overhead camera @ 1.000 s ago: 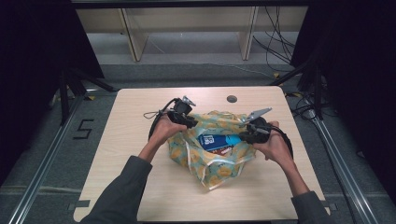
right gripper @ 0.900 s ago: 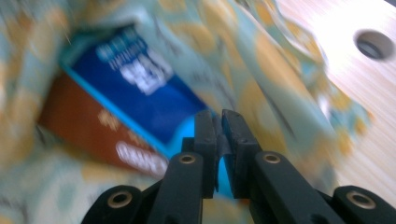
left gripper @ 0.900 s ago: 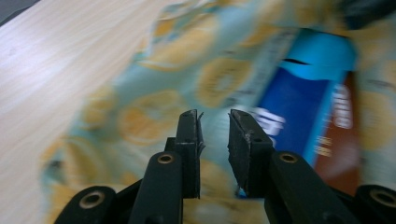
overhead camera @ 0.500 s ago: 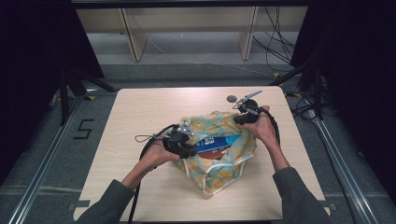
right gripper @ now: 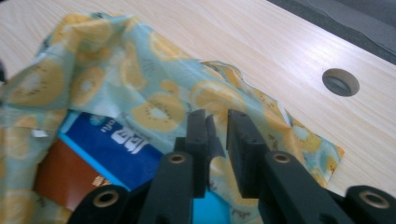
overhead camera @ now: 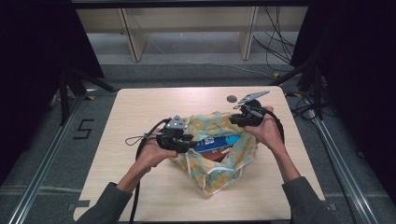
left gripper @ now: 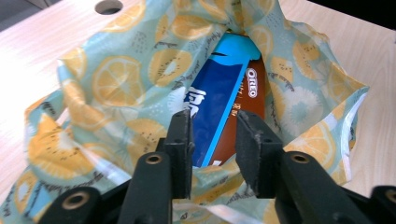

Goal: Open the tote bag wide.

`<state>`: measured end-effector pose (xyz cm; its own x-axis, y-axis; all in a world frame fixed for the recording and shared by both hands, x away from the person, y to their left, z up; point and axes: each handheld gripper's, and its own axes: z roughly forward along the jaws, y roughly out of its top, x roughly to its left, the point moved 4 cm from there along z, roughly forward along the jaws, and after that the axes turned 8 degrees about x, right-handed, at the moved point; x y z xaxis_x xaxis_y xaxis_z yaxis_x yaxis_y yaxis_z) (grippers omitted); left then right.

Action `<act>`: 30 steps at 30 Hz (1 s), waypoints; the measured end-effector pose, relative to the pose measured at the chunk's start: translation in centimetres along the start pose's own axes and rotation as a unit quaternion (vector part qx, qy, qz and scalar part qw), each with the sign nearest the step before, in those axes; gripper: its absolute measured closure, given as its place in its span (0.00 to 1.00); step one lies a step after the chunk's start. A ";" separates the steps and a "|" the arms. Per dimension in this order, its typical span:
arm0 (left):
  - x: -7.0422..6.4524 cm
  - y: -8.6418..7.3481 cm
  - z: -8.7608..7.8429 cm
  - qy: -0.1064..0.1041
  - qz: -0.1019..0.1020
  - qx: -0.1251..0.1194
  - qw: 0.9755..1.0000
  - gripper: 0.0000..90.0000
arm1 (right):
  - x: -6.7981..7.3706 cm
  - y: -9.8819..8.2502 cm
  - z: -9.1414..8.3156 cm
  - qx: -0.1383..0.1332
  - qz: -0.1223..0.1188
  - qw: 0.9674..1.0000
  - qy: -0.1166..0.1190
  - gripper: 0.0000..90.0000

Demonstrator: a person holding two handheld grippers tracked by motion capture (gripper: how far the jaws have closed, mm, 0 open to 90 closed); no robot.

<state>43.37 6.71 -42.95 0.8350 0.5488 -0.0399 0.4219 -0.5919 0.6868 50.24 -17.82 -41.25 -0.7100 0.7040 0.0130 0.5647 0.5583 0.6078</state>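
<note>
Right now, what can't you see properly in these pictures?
- Blue-and-brown Oreo cookie box: its far end is covered by the lemon-print cloth bag, left gripper view.
- Same box, right gripper view: lettering blurred, lower end behind the right gripper.
- Bag's bottom, high view: the folds hide it.

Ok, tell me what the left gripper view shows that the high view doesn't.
Left gripper view alone: the Oreo lettering on the box, and the left claw with its jaws apart, nothing pressed between them; they have just been opening. High view alone: both forearms, the right claw at the bag's far rim, and the floor around the table. Shared: the citrus-print bag with the blue and brown box inside, and the table's round hole.
</note>
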 end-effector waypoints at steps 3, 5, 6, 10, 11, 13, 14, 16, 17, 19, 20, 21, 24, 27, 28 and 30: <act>-0.3 -0.5 -0.7 0.005 -0.013 -0.014 1.000 0.67 | 0.3 -0.4 -0.6 -0.016 0.020 1.000 -0.008 0.78; -0.6 -0.9 -1.1 0.006 -0.015 -0.022 1.000 0.63 | 0.4 -0.8 -0.8 -0.030 0.019 0.999 -0.014 0.73; -0.8 -1.2 -1.4 0.011 -0.016 -0.025 0.999 0.61 | 0.6 -1.2 -1.3 -0.017 0.027 0.999 -0.006 0.70; -1.4 -2.3 -2.1 0.014 -0.028 -0.036 0.999 0.50 | 1.0 -2.8 -2.3 -0.038 0.029 0.999 0.000 0.59; -1.6 -2.7 -2.2 0.020 -0.035 -0.040 0.998 0.47 | 1.1 -3.2 -2.4 -0.047 0.036 0.998 0.001 0.57; -2.0 -3.5 -2.6 0.032 -0.042 -0.042 0.998 0.41 | 1.2 -4.2 -2.8 -0.054 0.036 0.998 0.002 0.53; -2.1 -3.9 -2.7 0.036 -0.041 -0.043 0.998 0.40 | 1.2 -4.7 -2.9 -0.055 0.033 0.998 0.002 0.52; -2.5 -4.8 -2.9 0.035 -0.045 -0.042 0.998 0.37 | 1.2 -5.7 -3.0 -0.049 0.035 0.998 -0.002 0.49; -2.7 -5.2 -3.0 0.037 -0.050 -0.042 0.997 0.35 | 1.1 -6.2 -3.2 -0.044 0.036 0.998 -0.003 0.49; -2.9 -5.9 -3.1 0.038 -0.060 -0.049 0.996 0.33 | 0.9 -7.0 -3.4 -0.051 0.048 0.998 -0.008 0.47; -3.1 -6.3 -3.2 0.038 -0.068 -0.050 0.996 0.32 | 0.7 -7.4 -3.5 -0.055 0.049 0.997 -0.010 0.47; -3.2 -6.7 -3.2 0.041 -0.071 -0.052 0.995 0.30 | 0.7 -7.8 -3.6 -0.056 0.055 0.997 -0.006 0.46; -3.0 -8.0 -3.4 0.055 -0.060 -0.041 0.996 0.26 | 0.7 -9.0 -3.8 -0.060 0.057 0.997 -0.001 0.45; -3.2 -8.6 -3.3 0.057 -0.090 -0.060 0.993 0.24 | 1.0 -9.8 -3.9 -0.053 0.068 0.996 -0.007 0.44; -3.1 -8.9 -3.4 0.060 -0.086 -0.055 0.993 0.23 | 1.1 -10.1 -4.0 -0.049 0.069 0.996 -0.006 0.43; -3.0 -9.4 -3.4 0.062 -0.087 -0.052 0.993 0.21 | 1.1 -10.6 -4.0 -0.046 0.063 0.997 -0.009 0.43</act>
<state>35.64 12.63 -46.78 0.7005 0.7092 -0.0797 0.5112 -0.4207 0.7494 41.80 -24.74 -44.54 -0.6281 0.7741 0.0791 0.6064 0.4233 0.6731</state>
